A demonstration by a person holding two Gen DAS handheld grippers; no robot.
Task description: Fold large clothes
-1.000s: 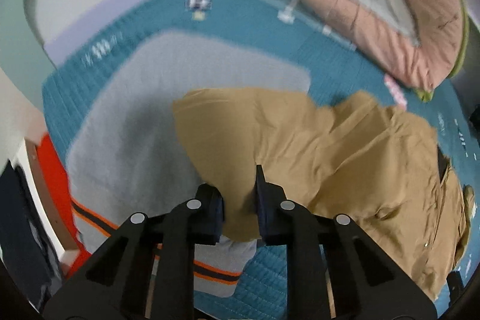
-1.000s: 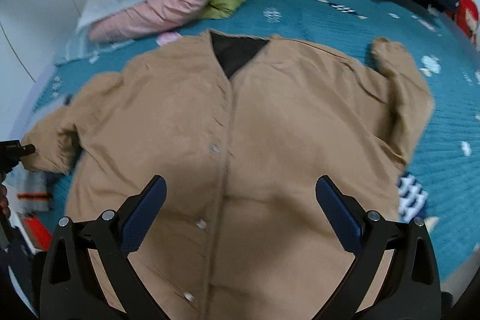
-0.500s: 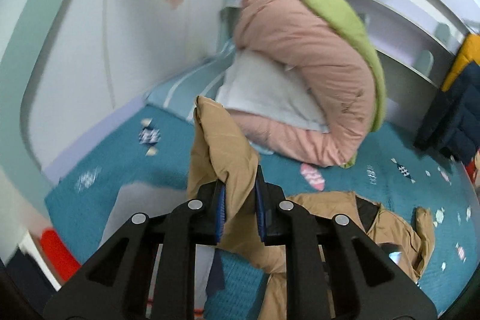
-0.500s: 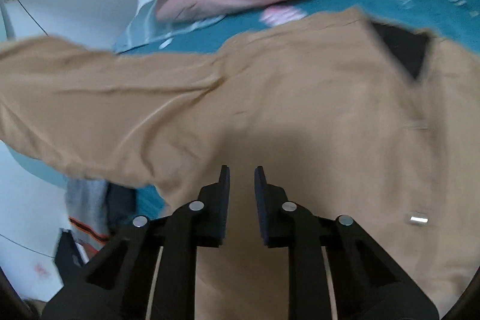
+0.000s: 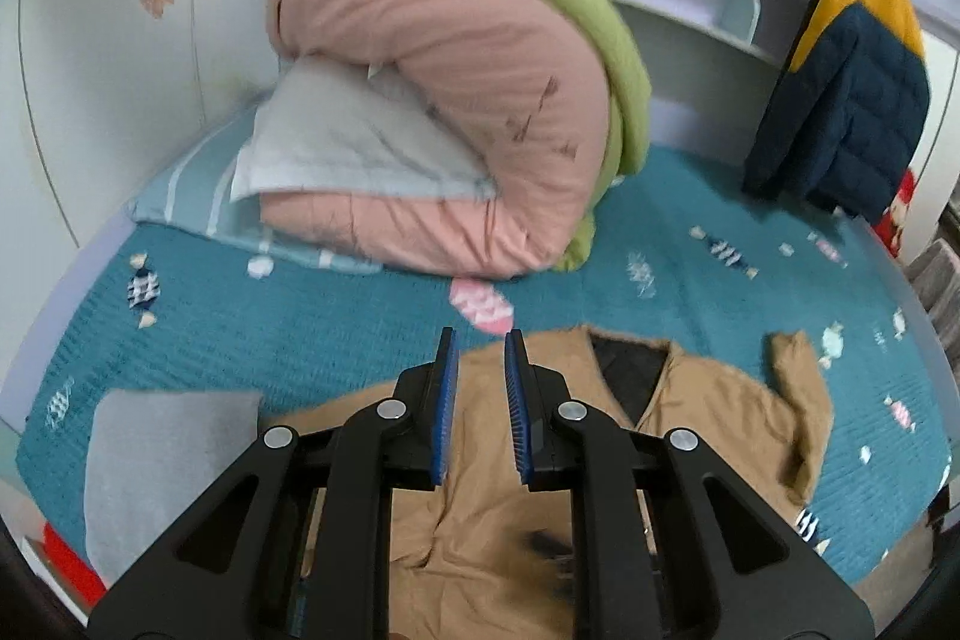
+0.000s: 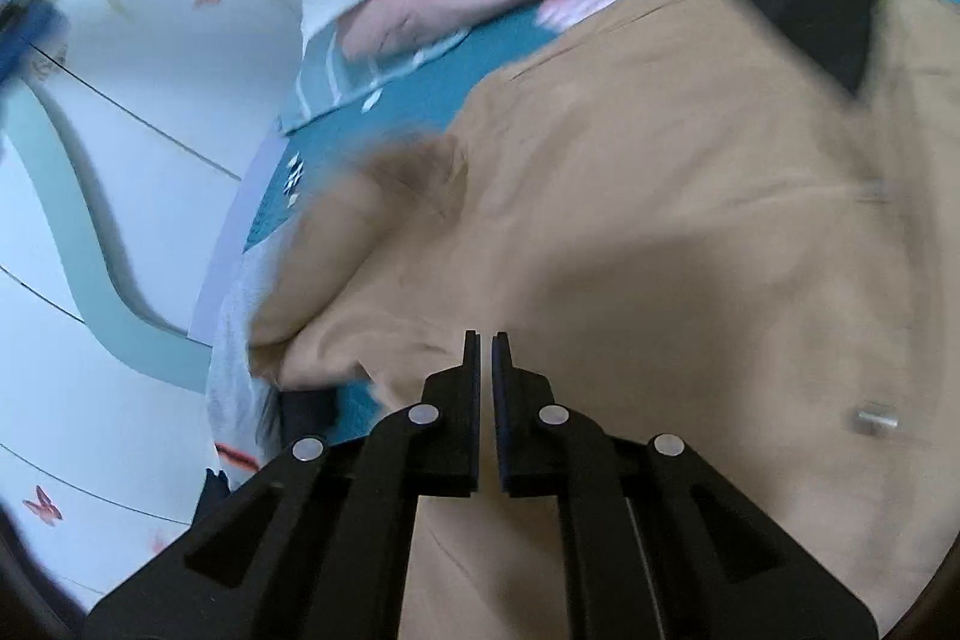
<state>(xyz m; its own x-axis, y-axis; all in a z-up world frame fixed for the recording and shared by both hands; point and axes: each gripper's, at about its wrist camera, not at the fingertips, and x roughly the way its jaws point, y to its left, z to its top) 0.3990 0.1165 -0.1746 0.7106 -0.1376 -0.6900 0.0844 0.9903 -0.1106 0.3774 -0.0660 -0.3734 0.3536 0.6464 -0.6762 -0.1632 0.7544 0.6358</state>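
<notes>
A tan buttoned jacket (image 5: 708,418) with a dark lining at the neck lies spread on the teal bed cover (image 5: 300,316). In the right wrist view the jacket (image 6: 690,232) fills the frame, and its near sleeve (image 6: 366,250) lies folded in a loose heap at the jacket's left side. My left gripper (image 5: 480,364) hovers above the jacket's shoulder, jaws slightly apart with nothing between them. My right gripper (image 6: 485,346) is shut, empty, just above the jacket body near the folded sleeve.
A rolled pink and green quilt (image 5: 456,100) on a striped pillow (image 5: 198,196) lies at the head of the bed. A grey garment (image 5: 162,460) lies left of the jacket. A navy and yellow puffer coat (image 5: 852,100) hangs at the right. The wall (image 6: 120,160) runs along the left.
My left gripper let go of the tan sleeve it was holding up; the sleeve now lies on the jacket's left side. My right gripper shut and stayed low over the jacket.
</notes>
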